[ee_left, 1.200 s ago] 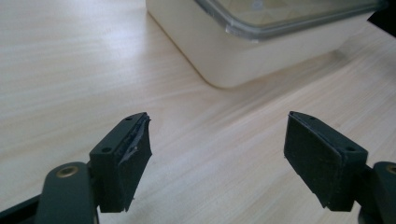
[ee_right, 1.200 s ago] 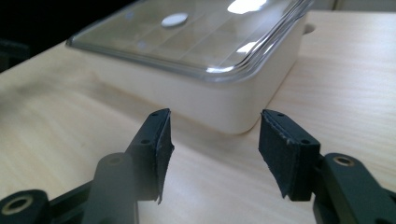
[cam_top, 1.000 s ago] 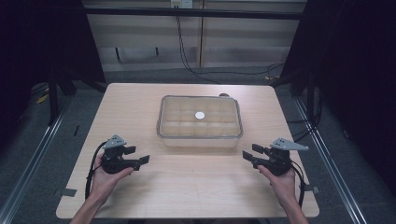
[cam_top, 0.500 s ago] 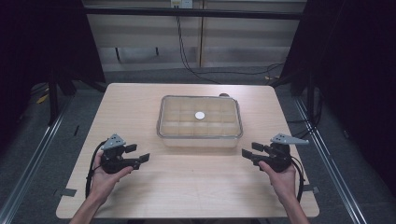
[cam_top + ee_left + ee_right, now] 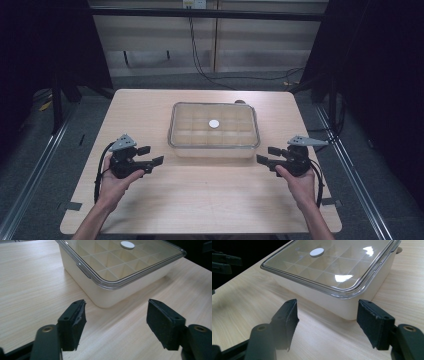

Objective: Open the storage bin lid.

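Cream rectangular divided box with clear lid [image 5: 214, 131] lying long axis across pale wooden table [image 5: 200, 200]. Left gripper [image 5: 151, 156] and right gripper [image 5: 265, 155] both spread wide, empty, flanking near corners

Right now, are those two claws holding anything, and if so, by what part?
Nothing is held. The left gripper and right gripper are both open and empty, each apart from the lidded box on the table.
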Available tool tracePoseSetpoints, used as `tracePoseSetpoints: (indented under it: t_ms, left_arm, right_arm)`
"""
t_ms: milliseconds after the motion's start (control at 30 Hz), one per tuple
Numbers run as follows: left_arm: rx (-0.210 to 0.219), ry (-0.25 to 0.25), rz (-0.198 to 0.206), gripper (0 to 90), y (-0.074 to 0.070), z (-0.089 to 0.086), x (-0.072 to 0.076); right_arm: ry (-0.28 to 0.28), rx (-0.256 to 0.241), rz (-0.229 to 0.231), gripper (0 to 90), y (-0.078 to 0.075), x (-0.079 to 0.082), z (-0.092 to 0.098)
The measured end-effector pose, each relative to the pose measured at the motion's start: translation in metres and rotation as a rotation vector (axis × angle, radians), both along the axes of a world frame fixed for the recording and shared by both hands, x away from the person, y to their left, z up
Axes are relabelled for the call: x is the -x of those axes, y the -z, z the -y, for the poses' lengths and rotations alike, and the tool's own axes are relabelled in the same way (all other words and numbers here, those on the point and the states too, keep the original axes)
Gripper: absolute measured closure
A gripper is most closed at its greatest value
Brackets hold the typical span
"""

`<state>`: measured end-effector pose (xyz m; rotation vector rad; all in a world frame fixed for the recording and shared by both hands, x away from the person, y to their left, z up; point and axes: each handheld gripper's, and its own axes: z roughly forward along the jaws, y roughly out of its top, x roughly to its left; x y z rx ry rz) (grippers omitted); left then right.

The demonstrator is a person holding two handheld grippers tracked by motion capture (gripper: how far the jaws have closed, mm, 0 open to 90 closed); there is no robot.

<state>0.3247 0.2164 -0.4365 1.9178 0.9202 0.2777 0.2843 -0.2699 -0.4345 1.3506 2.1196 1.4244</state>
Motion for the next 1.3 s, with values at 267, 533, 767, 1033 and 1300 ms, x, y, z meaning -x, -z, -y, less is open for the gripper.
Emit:
tracePoseSetpoints:
  t_ms: [267, 533, 767, 1033, 1300]
  left_arm:
    - [0.016, 0.009, -0.032, 34.1, 0.001, 0.007, -0.027]
    - [-0.008, 0.029, -0.051, 29.7, -0.003, 0.014, -0.040]
    - [-0.013, 0.014, -0.060, 26.1, -0.009, 0.015, -0.053]
    - [-0.020, 0.012, -0.087, 22.7, -0.016, 0.025, -0.073]
    - [0.004, 0.019, -0.110, 22.4, -0.003, 0.027, -0.078]
  right_arm:
    - [0.022, -0.019, 0.009, 30.1, -0.009, -0.015, 0.005]
    - [0.003, 0.005, 0.038, 36.4, -0.020, -0.033, -0.001]
    - [0.049, 0.008, -0.016, 33.7, -0.019, -0.051, 0.009]
    - [0.053, 0.001, -0.087, 22.9, -0.010, -0.069, 0.011]
    - [0.019, 0.060, -0.099, 23.4, -0.005, -0.077, -0.001]
